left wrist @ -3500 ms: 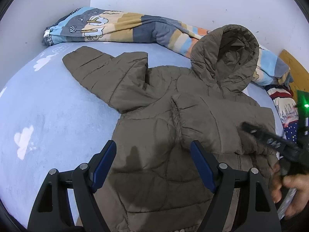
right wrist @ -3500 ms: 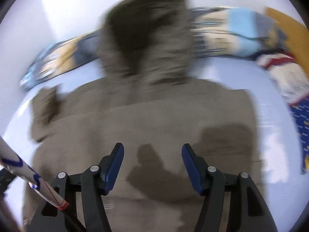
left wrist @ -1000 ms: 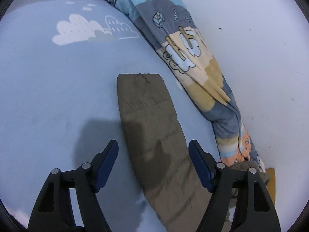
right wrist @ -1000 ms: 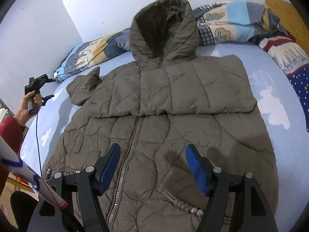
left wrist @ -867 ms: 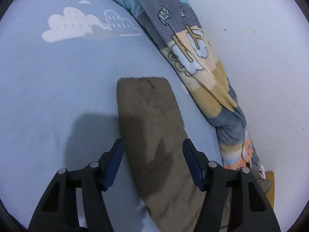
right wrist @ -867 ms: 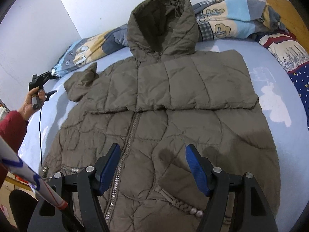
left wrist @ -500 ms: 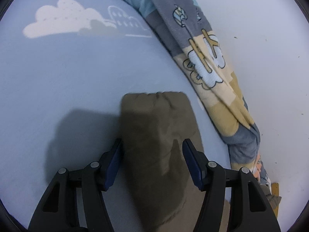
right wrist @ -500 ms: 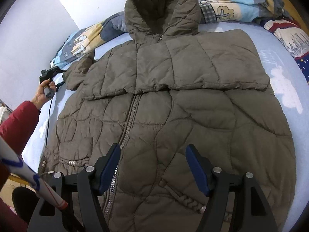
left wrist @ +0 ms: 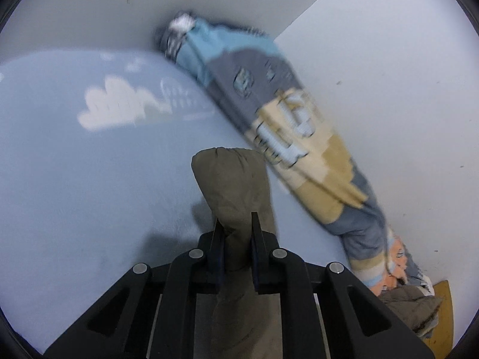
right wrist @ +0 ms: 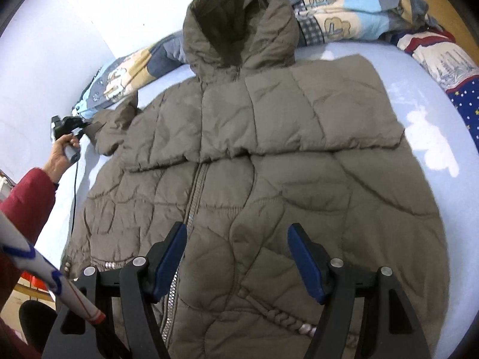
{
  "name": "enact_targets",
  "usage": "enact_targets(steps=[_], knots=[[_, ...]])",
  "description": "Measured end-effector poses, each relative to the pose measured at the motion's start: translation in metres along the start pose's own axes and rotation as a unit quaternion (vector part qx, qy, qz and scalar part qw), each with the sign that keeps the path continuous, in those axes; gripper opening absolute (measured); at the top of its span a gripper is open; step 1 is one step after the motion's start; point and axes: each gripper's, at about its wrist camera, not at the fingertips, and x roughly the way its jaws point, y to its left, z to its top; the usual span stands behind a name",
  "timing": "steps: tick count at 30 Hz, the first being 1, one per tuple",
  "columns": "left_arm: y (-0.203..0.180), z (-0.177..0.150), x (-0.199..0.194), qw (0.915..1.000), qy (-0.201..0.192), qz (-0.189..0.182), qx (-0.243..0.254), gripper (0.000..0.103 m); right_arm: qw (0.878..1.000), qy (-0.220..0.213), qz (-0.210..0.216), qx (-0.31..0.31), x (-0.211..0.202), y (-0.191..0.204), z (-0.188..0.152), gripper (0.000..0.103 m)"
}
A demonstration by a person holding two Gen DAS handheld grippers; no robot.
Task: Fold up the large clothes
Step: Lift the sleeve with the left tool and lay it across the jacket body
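A large olive-brown hooded puffer jacket (right wrist: pixel 269 155) lies front up on a light blue bed, hood toward the wall, one sleeve folded across its chest. My left gripper (left wrist: pixel 235 224) is shut on the end of the other sleeve (left wrist: pixel 230 176), whose cuff sticks out past the fingers, lifted off the bed. In the right wrist view that gripper (right wrist: pixel 67 127) holds the sleeve (right wrist: pixel 116 128) at the jacket's far left. My right gripper (right wrist: pixel 238 248) is open and empty, hovering over the jacket's lower front beside the zipper (right wrist: pixel 191 206).
A rolled patterned quilt (left wrist: pixel 293 137) lies along the white wall behind the jacket, also in the right wrist view (right wrist: pixel 353 18). A star-print blanket (right wrist: pixel 449 68) is at the right. The bed sheet (left wrist: pixel 89 179) has white cloud prints. A wooden board (left wrist: pixel 443 317) stands by the wall.
My left gripper has closed on the sleeve end and raised it off the bed. My right gripper has moved closer over the jacket's lower front and stays open.
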Motion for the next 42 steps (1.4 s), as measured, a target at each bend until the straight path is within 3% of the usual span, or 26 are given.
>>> enact_targets(steps=[6, 12, 17, 22, 31, 37, 42], knots=[[-0.049, -0.001, -0.078, 0.9981, -0.031, -0.016, 0.051, 0.012, 0.999, -0.033, -0.002, 0.040, -0.020, -0.014, 0.014, 0.075], [-0.116, -0.024, -0.142, 0.9931, -0.044, -0.052, 0.095, 0.012, 0.993, -0.072, -0.076, 0.054, -0.029, -0.031, 0.031, 0.075], [-0.175, -0.064, -0.192, 0.9853, -0.056, -0.080, 0.140, 0.012, 0.987, -0.097, -0.083, 0.094, -0.042, -0.054, 0.038, 0.075], [-0.235, -0.119, -0.221, 0.9737, -0.042, -0.117, 0.191, 0.012, 0.983, -0.123, -0.085, 0.108, -0.063, -0.068, 0.041, 0.075], [-0.327, -0.249, -0.218, 0.9439, 0.021, -0.157, 0.290, 0.012, 0.977, -0.147, -0.082, 0.131, -0.087, -0.085, 0.036, 0.075], [-0.355, -0.343, -0.188, 0.9267, 0.082, -0.165, 0.328, 0.013, 0.972, -0.158, -0.088, 0.147, -0.098, -0.100, 0.033, 0.075], [-0.357, -0.406, -0.161, 0.9114, 0.123, -0.143, 0.366, 0.013, 0.969, -0.160, -0.084, 0.167, -0.104, -0.112, 0.033, 0.075]])
